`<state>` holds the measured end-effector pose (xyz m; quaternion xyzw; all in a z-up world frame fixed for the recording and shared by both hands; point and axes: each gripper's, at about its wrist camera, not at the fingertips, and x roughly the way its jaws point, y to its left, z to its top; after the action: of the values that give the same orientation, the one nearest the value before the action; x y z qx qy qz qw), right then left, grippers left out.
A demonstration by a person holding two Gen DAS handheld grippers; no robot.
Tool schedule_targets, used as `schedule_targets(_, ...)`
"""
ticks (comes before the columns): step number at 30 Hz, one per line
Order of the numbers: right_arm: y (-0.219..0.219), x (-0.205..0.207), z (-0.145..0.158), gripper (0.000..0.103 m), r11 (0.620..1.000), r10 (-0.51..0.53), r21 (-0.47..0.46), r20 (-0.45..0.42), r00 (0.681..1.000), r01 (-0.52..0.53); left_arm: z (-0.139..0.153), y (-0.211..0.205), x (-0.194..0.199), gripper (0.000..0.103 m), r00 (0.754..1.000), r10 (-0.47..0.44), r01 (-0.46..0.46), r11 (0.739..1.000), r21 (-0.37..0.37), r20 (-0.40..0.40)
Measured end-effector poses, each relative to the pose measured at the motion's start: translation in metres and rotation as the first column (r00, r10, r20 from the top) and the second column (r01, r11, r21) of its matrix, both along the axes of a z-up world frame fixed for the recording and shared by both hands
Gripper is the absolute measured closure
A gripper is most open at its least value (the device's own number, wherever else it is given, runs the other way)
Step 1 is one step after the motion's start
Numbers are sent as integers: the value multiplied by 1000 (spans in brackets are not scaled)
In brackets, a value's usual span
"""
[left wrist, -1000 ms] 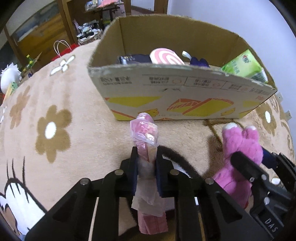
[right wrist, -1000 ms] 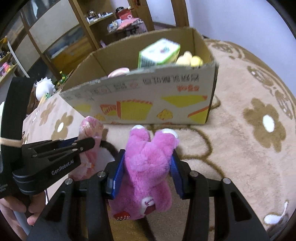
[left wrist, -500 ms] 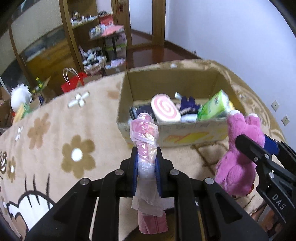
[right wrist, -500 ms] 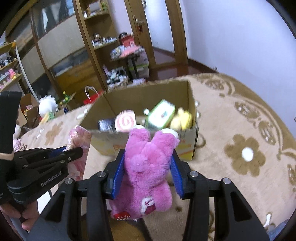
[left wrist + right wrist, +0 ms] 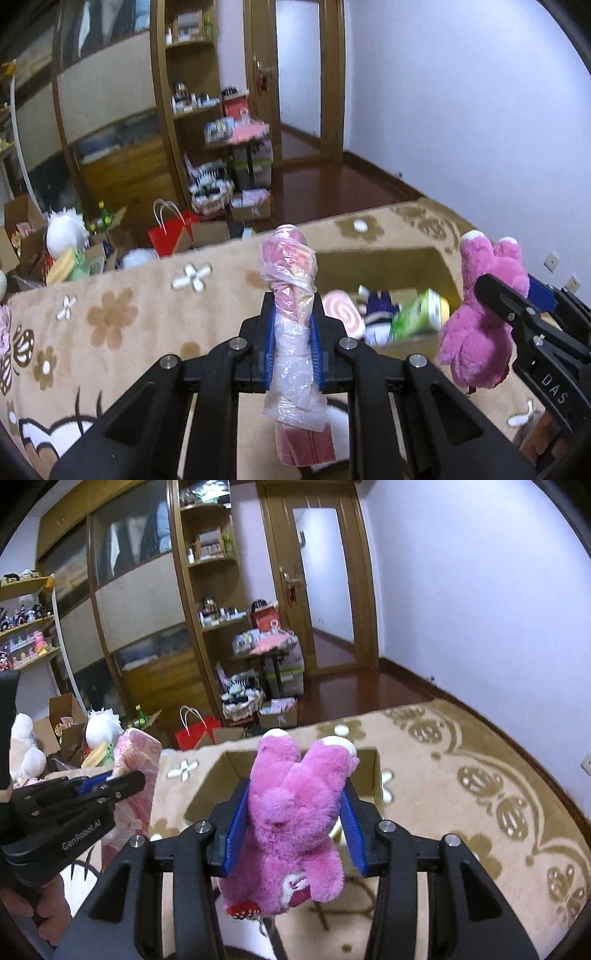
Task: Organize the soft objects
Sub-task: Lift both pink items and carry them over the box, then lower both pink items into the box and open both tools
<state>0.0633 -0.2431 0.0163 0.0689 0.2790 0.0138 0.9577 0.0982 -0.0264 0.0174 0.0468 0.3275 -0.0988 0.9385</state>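
A flowered beige rug (image 5: pixel 461 760) fills the lower frame, shelves behind; the box (image 5: pixel 375 775), centre, already holds several things; the left gripper (image 5: pixel 291 345) pinches a bagged pink roll (image 5: pixel 290 280), the right gripper (image 5: pixel 293 830) clamps a pink plush (image 5: pixel 295 823); both hang above the box, not yet dropped in.

Pink plush (image 5: pixel 291 812) upside-down, wrapped pink roll (image 5: pixel 293 325) upright
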Motion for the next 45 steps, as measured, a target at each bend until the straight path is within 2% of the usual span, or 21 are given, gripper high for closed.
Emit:
schedule_targets(7, -2, 25, 8, 54, 1000, 6, -10, 26, 1000, -6, 8, -5, 17, 88, 997, 25, -23, 999, -30, 74)
schedule_targets(16, -11, 62, 5, 54, 1000, 17, -13, 37, 999, -16, -9, -12, 35, 88, 992, 40, -33, 997, -67, 116)
schedule_targets(22, -8, 79, -11, 53, 999, 35, -15, 12, 999, -35, -31, -18, 52, 87, 996, 44, -39, 997, -65, 81)
schedule_targets(33, -9, 97, -61, 53, 998, 48, 31, -85, 995, -46, -65, -28, 71, 86, 1000, 20, -20, 999, -42, -6)
schedule_targets(42, -11, 95, -74, 52, 998, 54, 29, -125, 991, -50, -83, -30, 77, 83, 996, 25, -29, 999, -44, -80)
schedule_targets(45, -13, 94, -77, 52, 998, 53, 39, -136, 989, -48, -86, -29, 79, 79, 995, 19, -24, 998, -49, -99)
